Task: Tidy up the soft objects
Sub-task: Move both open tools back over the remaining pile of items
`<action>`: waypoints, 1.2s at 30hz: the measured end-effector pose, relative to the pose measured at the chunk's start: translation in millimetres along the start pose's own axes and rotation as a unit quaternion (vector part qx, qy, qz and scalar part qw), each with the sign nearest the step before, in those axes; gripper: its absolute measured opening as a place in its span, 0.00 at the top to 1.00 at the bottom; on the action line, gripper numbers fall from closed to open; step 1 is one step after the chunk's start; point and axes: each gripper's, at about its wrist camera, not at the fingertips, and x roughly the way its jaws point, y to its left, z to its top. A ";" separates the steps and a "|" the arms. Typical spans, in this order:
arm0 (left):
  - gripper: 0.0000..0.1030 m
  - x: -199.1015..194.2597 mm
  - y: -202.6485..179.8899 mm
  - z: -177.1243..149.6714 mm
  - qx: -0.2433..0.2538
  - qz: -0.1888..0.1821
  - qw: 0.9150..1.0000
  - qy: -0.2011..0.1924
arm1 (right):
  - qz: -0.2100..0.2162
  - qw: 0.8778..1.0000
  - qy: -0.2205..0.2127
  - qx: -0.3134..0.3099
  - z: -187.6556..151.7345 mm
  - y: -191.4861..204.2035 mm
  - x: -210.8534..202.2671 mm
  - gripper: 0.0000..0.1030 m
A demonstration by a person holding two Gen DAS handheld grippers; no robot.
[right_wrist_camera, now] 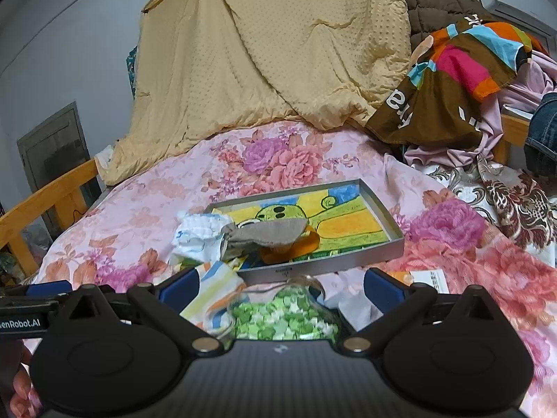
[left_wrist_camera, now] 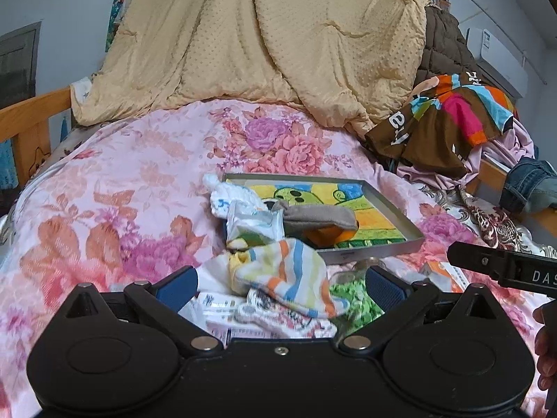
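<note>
A grey tray (left_wrist_camera: 393,249) (right_wrist_camera: 383,205) with a colourful drawing inside lies on the floral bedspread. A grey sock (left_wrist_camera: 316,217) (right_wrist_camera: 268,235) hangs over its near left corner, above something orange. A white cloth (left_wrist_camera: 233,198) (right_wrist_camera: 200,230) lies at the tray's left. A striped sock (left_wrist_camera: 289,275) (right_wrist_camera: 212,289) lies in front of it, over some packets. A glass jar of green bits (right_wrist_camera: 283,317) (left_wrist_camera: 355,299) lies near the tray's front. My left gripper (left_wrist_camera: 280,284) is open over the striped sock. My right gripper (right_wrist_camera: 280,287) is open over the jar.
A beige quilt (left_wrist_camera: 264,41) is heaped at the bed's far end. A bright striped brown cloth (left_wrist_camera: 449,118) and other clothes lie at the right. A wooden bed rail (left_wrist_camera: 31,115) runs along the left. The right gripper's body (left_wrist_camera: 504,266) shows at the right in the left wrist view.
</note>
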 end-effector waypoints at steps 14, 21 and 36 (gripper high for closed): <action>0.01 -28.1 6.8 -24.7 -0.032 0.015 0.999 0.036 | 0.012 1.000 0.018 -0.002 -16.9 9.3 -22.7 0.00; 0.01 -28.4 16.1 -30.2 -0.063 0.061 0.994 0.072 | 0.037 0.998 0.047 -0.010 -27.9 19.2 -17.5 0.00; 0.01 -11.8 38.0 -33.6 -0.125 0.102 0.979 0.122 | 0.066 0.992 0.092 -0.055 -45.4 43.6 3.4 0.00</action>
